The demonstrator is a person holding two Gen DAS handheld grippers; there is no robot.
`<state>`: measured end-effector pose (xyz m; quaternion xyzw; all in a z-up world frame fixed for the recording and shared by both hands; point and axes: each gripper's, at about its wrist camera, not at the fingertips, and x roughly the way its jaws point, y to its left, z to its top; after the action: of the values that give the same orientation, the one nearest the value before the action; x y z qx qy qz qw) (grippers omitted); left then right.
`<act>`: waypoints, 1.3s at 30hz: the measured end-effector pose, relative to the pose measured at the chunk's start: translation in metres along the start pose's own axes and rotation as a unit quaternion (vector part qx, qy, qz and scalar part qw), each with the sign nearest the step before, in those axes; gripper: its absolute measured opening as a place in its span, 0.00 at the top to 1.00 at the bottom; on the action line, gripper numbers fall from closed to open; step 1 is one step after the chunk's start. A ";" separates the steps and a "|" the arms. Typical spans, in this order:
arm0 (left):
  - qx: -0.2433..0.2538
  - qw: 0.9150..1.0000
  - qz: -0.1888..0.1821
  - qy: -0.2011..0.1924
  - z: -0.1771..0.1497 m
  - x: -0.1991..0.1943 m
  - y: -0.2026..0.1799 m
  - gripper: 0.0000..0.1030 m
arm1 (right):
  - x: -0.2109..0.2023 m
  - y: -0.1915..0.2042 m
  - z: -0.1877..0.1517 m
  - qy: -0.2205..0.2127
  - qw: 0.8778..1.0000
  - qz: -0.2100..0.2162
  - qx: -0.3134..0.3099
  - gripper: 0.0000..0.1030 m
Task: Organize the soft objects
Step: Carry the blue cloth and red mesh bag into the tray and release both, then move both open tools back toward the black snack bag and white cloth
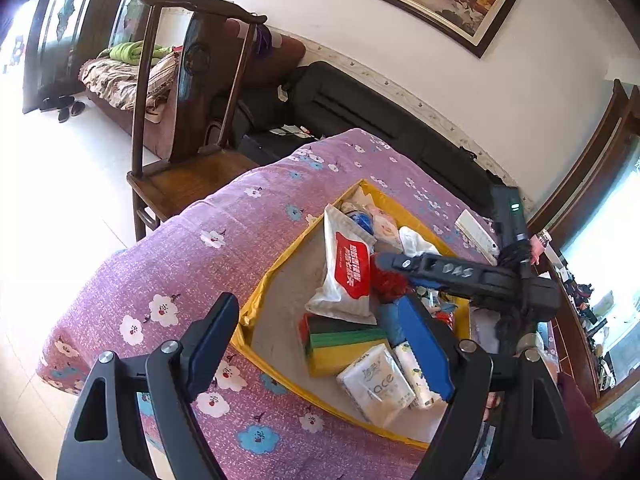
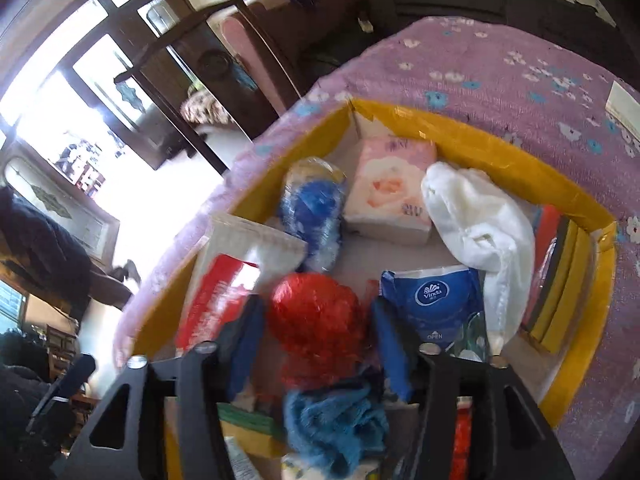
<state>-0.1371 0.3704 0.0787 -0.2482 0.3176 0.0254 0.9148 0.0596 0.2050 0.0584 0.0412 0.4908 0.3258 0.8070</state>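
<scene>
The round red mesh scrub ball [image 2: 316,320] sits right between the right gripper [image 2: 316,344]'s open jaws, maybe untouched in the blur. The left gripper [image 1: 320,356], jaws open and empty, hangs farther from the ball, over the yellow-rimmed box [image 1: 256,300].

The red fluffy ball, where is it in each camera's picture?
Left wrist view: the red fluffy ball is mid-picture, partly hidden behind the right gripper.
Right wrist view: it sits low in the middle, between the open blue fingers.
Shared landmark: the yellow-edged box.
</scene>
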 end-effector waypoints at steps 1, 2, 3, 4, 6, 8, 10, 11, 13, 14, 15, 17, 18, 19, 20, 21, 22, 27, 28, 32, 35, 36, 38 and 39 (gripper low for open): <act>0.004 1.000 0.003 -0.003 0.000 -0.002 -0.002 0.21 | -0.010 0.001 0.001 -0.014 1.000 -0.001 -0.004 0.28; 0.007 1.000 0.005 -0.005 -0.001 -0.003 -0.004 0.21 | -0.019 0.004 0.001 -0.024 1.000 -0.006 -0.009 0.27; 0.013 1.000 0.009 -0.009 -0.002 -0.005 -0.008 0.21 | -0.031 0.006 0.000 -0.036 0.999 -0.014 -0.018 0.25; 0.018 1.000 0.012 -0.012 -0.003 -0.007 -0.011 0.21 | -0.041 0.007 -0.004 -0.044 0.999 -0.019 -0.023 0.24; 0.036 0.998 0.036 -0.027 -0.006 -0.013 -0.021 0.20 | -0.063 0.008 -0.013 -0.064 0.996 -0.038 -0.039 0.22; 0.058 0.994 0.078 -0.048 -0.008 -0.018 -0.033 0.15 | -0.080 0.006 -0.026 -0.079 0.994 -0.057 -0.051 0.21; 0.086 0.983 0.139 -0.080 -0.013 -0.025 -0.047 0.08 | -0.095 0.002 -0.040 -0.091 0.991 -0.077 -0.060 0.19; 0.099 0.977 0.163 -0.092 -0.015 -0.028 -0.055 0.03 | -0.103 0.000 -0.048 -0.098 0.989 -0.088 -0.065 0.19; 0.120 0.969 0.186 -0.108 -0.019 -0.033 -0.068 0.01 | -0.116 -0.007 -0.061 -0.112 0.986 -0.106 -0.070 0.18; 0.128 0.967 0.188 -0.111 -0.022 -0.035 -0.073 0.00 | -0.124 -0.010 -0.070 -0.118 0.984 -0.115 -0.071 0.18; 0.134 0.967 0.187 -0.112 -0.024 -0.037 -0.078 0.00 | -0.128 -0.012 -0.076 -0.121 0.983 -0.119 -0.071 0.17; 0.146 0.967 0.181 -0.103 -0.028 -0.037 -0.088 0.00 | -0.139 -0.019 -0.091 -0.128 0.981 -0.127 -0.068 0.15; 0.153 0.966 0.182 -0.098 -0.031 -0.037 -0.093 0.00 | -0.143 -0.023 -0.096 -0.129 0.981 -0.131 -0.066 0.14; 0.158 0.966 0.182 -0.094 -0.034 -0.037 -0.098 0.00 | -0.147 -0.027 -0.100 -0.131 0.980 -0.133 -0.064 0.14; 0.163 0.966 0.180 -0.091 -0.037 -0.037 -0.102 0.00 | -0.153 -0.031 -0.106 -0.133 0.980 -0.136 -0.061 0.14; 0.169 0.966 0.178 -0.087 -0.040 -0.036 -0.108 0.00 | -0.157 -0.036 -0.111 -0.136 0.979 -0.137 -0.058 0.14; 0.176 0.965 0.178 -0.083 -0.043 -0.035 -0.116 0.00 | -0.162 -0.042 -0.116 -0.139 0.979 -0.140 -0.052 0.14; 0.206 0.959 0.177 -0.078 -0.056 -0.034 -0.148 0.00 | -0.187 -0.067 -0.134 -0.154 0.978 -0.141 -0.023 0.14; 0.211 0.958 0.177 -0.076 -0.059 -0.034 -0.153 0.00 | -0.192 -0.072 -0.137 -0.157 0.977 -0.143 -0.018 0.14; 0.229 0.954 0.179 -0.069 -0.066 -0.031 -0.172 0.00 | -0.210 -0.098 -0.150 -0.170 0.974 -0.147 0.009 0.14; 0.243 0.951 0.179 -0.063 -0.072 -0.029 -0.186 0.00 | -0.222 -0.120 -0.159 -0.178 0.972 -0.150 0.033 0.14; 0.249 0.950 0.180 -0.061 -0.075 -0.026 -0.191 0.00 | -0.225 -0.126 -0.162 -0.179 0.971 -0.150 0.041 0.14; 0.257 0.948 0.180 -0.056 -0.078 -0.022 -0.198 0.00 | -0.232 -0.143 -0.168 -0.183 0.970 -0.152 0.060 0.14; 0.261 0.947 0.179 -0.052 -0.080 -0.019 -0.202 0.00 | -0.235 -0.151 -0.170 -0.184 0.968 -0.154 0.069 0.14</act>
<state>-0.1564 0.1584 0.1249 0.0617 0.3041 0.1183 0.9432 -0.0785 -0.0896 0.0927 0.0802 0.3558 0.1499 0.9190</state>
